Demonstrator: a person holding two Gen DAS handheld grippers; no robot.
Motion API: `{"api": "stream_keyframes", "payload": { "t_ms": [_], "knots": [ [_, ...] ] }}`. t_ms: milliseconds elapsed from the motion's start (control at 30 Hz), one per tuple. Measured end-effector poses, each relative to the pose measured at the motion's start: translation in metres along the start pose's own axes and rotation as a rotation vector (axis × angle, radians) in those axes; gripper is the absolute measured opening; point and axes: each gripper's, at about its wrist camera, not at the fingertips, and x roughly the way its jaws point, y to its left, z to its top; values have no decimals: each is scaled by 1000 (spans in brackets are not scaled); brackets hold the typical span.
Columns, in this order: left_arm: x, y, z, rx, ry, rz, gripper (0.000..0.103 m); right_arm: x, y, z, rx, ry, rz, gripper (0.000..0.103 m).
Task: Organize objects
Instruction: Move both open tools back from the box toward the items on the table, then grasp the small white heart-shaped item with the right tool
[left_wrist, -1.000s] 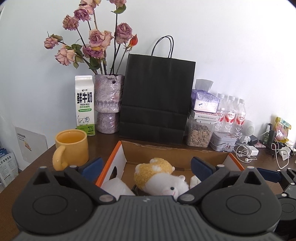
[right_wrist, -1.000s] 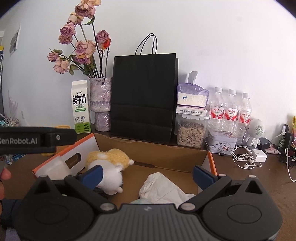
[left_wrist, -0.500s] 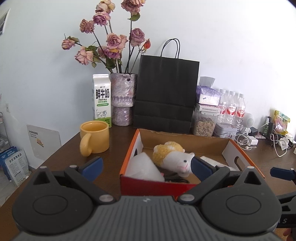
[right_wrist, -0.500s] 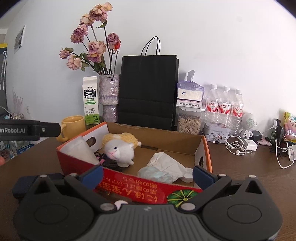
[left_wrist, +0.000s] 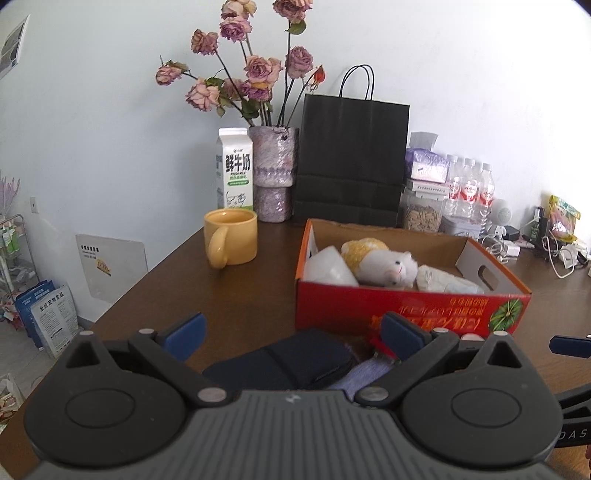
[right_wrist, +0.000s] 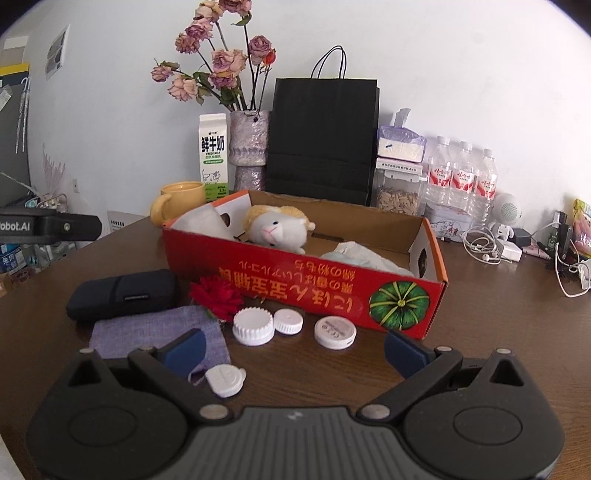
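- We hold the left tool (left_wrist: 291, 334) open and empty over the dark case (right_wrist: 122, 293).
- Beside the case lie a cloth (right_wrist: 159, 334), a red flower (right_wrist: 218, 295) and white caps (right_wrist: 255, 326) on the surface (right_wrist: 498, 314).
- Behind them the box (right_wrist: 303, 284) holds a plush (right_wrist: 277, 229).
- Our right tool (right_wrist: 293, 347) is open, empty.

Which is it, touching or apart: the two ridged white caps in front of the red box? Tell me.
Touching. The right wrist view shows the big cap and small cap meeting edge to edge.
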Motion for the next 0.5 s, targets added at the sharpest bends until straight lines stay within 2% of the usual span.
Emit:
{"api": "stream_keyframes", "payload": {
  "t_ms": [100, 267, 433, 500],
  "knots": [
    [-6, 9, -12, 2, 21, 9, 103, 0, 7, -9, -8, 23, 18, 103],
    [-11, 25, -25, -8, 53, 20, 103, 4, 17, -17, -17, 53, 50, 96],
    [-9, 36, -31, -23, 70, 30, 103, 19, 26, -20, -21, 93, 71, 80],
    [-7, 39, -31, -28, 73, 29, 103, 26, 27, -20, -17, 111, 76, 66]
  ]
}}
